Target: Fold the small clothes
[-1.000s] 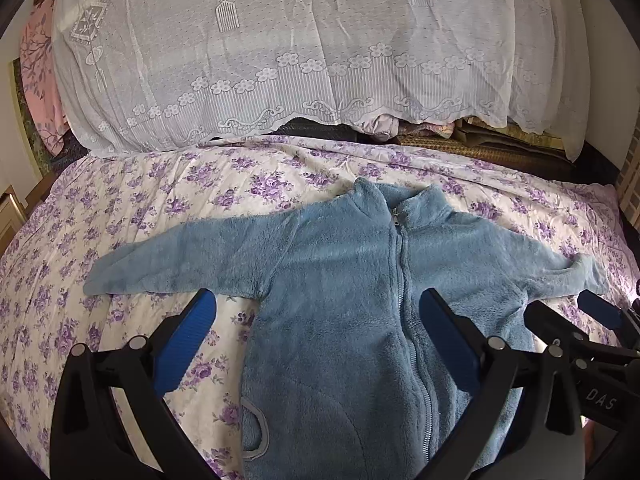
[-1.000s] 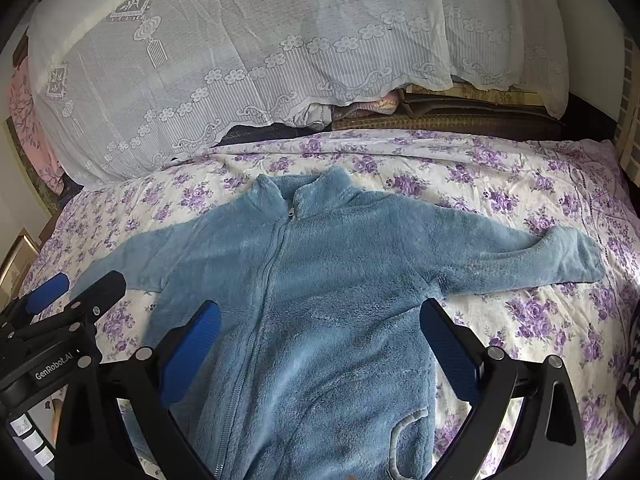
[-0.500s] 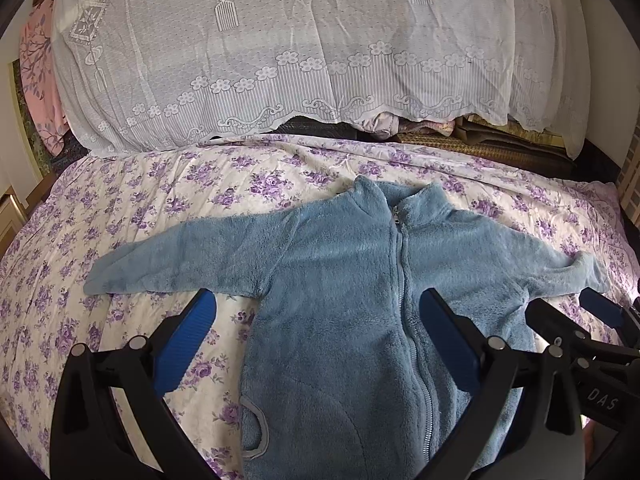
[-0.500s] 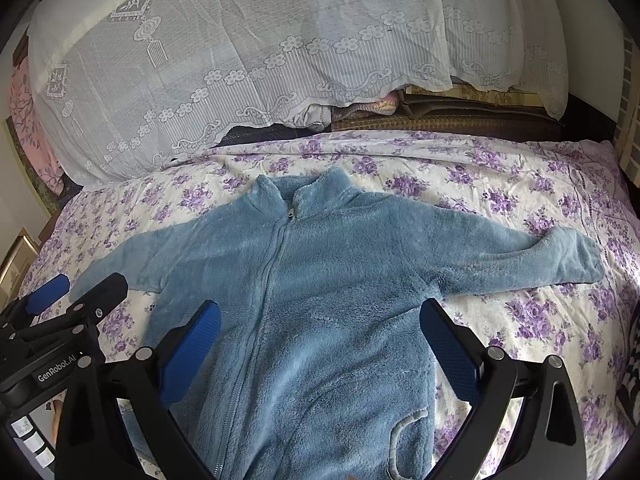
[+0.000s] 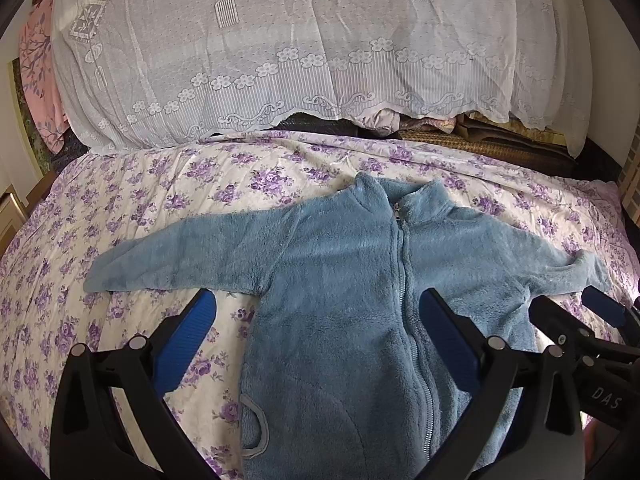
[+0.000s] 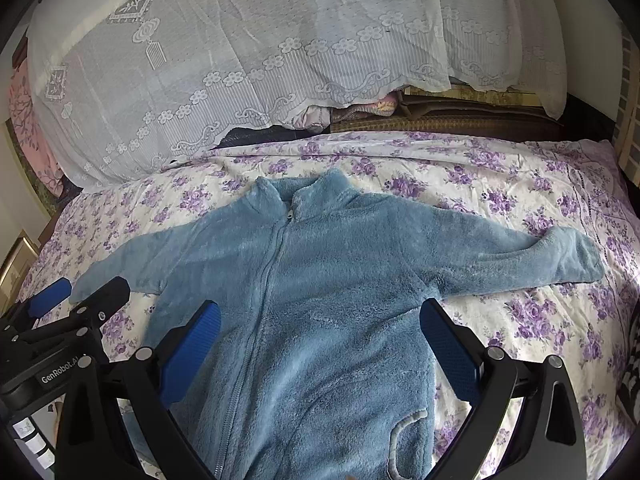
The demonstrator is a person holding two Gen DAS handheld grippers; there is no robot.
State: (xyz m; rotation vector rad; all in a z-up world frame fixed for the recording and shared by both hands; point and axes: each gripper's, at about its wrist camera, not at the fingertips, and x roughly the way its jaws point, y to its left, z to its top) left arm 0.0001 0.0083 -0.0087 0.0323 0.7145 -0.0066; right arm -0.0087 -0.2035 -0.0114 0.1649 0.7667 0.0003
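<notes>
Your blue fleece jacket point(image 5: 340, 320) lies flat and zipped on the floral bed point(image 5: 120, 208), sleeves spread left and right. It looks soft, thick and light. Both the left gripper point(image 5: 316, 344) and right gripper point(image 6: 320, 344) hover with jaws spread, empty; pinch a sleeve cuff point(image 6: 576, 256).

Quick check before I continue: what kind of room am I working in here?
Most likely a bedroom: the blue fleece jacket lies on a bed with a purple floral bedsheet, and a white lace cover drapes piled bedding behind.

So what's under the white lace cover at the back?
Below the lace cover edge, folded fabrics and a dark woven mat poke out; the rest of the pile is hidden.
</notes>
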